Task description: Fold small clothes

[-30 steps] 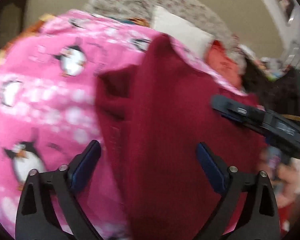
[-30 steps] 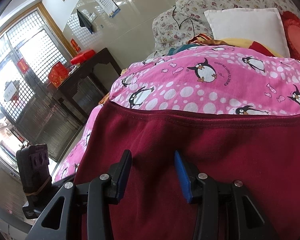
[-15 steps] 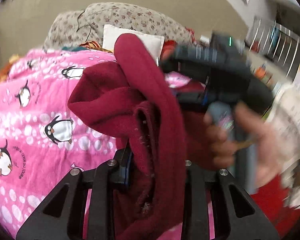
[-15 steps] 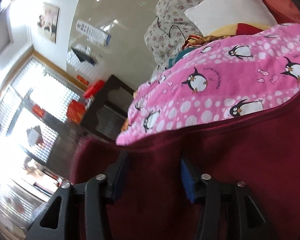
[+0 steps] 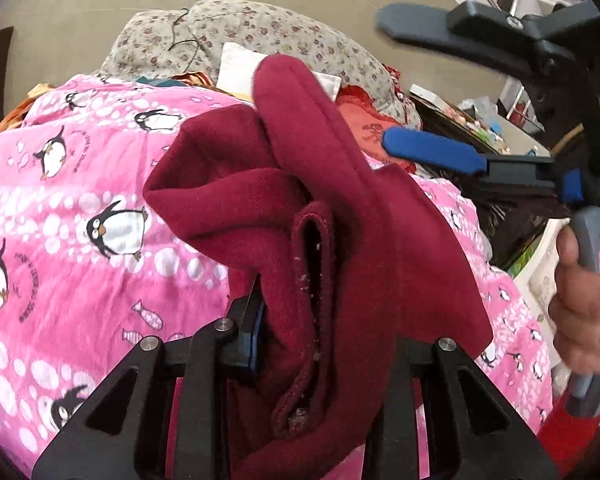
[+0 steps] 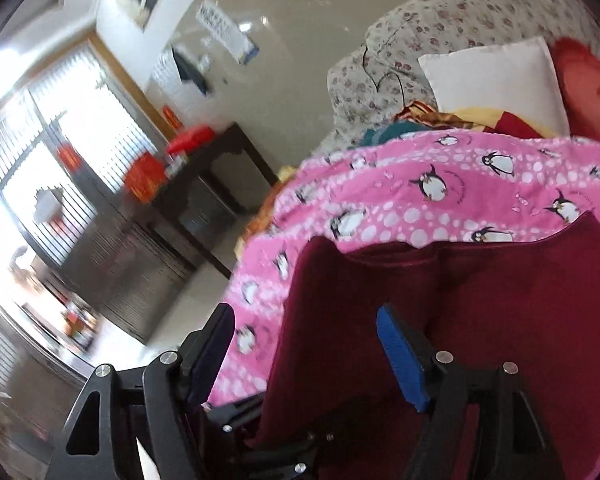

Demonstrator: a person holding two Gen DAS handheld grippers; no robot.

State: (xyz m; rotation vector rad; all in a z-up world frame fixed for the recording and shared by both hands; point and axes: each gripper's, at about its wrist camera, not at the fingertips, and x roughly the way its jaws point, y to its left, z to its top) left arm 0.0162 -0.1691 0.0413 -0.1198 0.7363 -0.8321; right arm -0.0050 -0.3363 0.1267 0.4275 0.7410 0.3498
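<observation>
A dark red fleece garment is bunched and lifted off the pink penguin blanket. My left gripper is shut on a thick fold of it; the cloth hides the right finger. In the left wrist view my right gripper hangs at the upper right, jaws wide and opening, held by a person's hand. In the right wrist view the garment spreads low over the blanket. Its left edge lies between the right gripper's fingers, and the pads do not press on it.
Floral bedding, a white pillow and a red cushion are piled at the far end of the bed. A dark wooden table with red boxes stands by the window at the left, with floor below.
My left gripper went from wide open to shut on the bunched garment and raised it. My right gripper's jaws widened and it rose, letting go of the cloth.
</observation>
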